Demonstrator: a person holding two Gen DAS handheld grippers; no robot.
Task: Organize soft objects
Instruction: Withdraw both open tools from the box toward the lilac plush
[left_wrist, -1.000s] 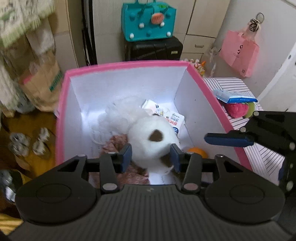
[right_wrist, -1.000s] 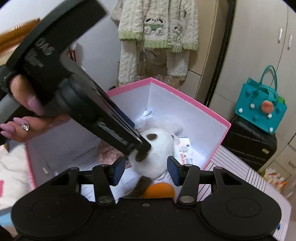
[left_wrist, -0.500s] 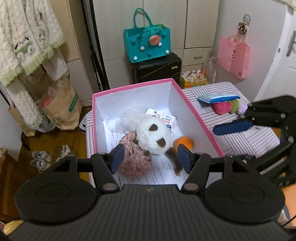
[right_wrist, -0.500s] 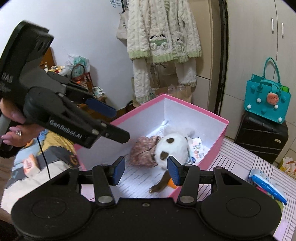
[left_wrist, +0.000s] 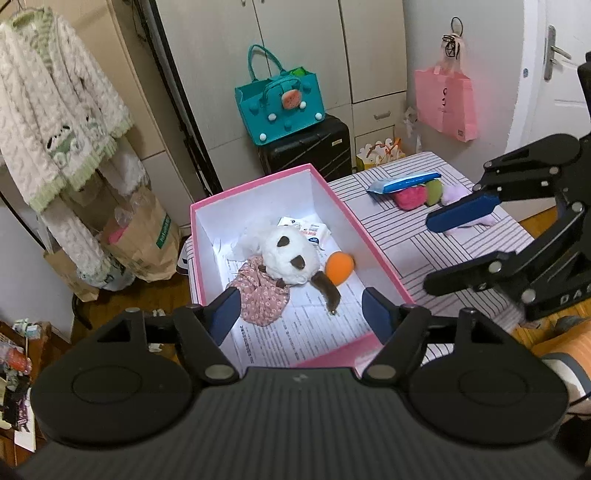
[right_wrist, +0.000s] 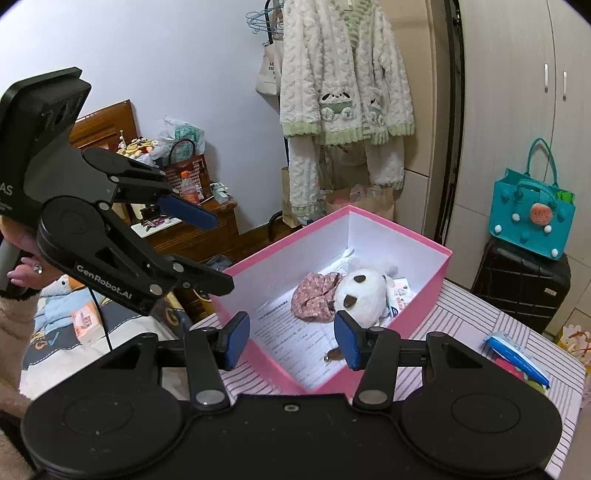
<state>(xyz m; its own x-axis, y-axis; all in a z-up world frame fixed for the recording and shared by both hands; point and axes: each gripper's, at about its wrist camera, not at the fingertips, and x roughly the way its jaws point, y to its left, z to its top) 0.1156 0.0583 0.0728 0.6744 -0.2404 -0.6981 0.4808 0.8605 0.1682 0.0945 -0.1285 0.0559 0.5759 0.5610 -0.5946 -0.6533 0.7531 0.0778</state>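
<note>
A pink box (left_wrist: 373, 236) with a white inside stands on the striped table. In it lie a white plush dog (left_wrist: 290, 254) in a floral dress, an orange ball (left_wrist: 339, 267) and small packets (left_wrist: 310, 230). The box (right_wrist: 436, 284) and the plush dog (right_wrist: 360, 291) also show in the right wrist view. My left gripper (left_wrist: 301, 314) is open and empty, held above the box's near end. My right gripper (right_wrist: 291, 338) is open and empty, above the box's near side. Soft pink, green and lilac toys (left_wrist: 421, 192) lie on the table right of the box.
A blue packet (left_wrist: 404, 181) lies on the soft toys. Beyond the table stand a black suitcase (left_wrist: 306, 147) with a teal bag (left_wrist: 280, 103), a paper bag (left_wrist: 144, 236) on the floor and a hanging white cardigan (right_wrist: 343, 81). A pink bag (left_wrist: 445, 103) hangs on the wall.
My left gripper let go of the plush dog in the box and opened wide. Both grippers have pulled up and back from the box.
</note>
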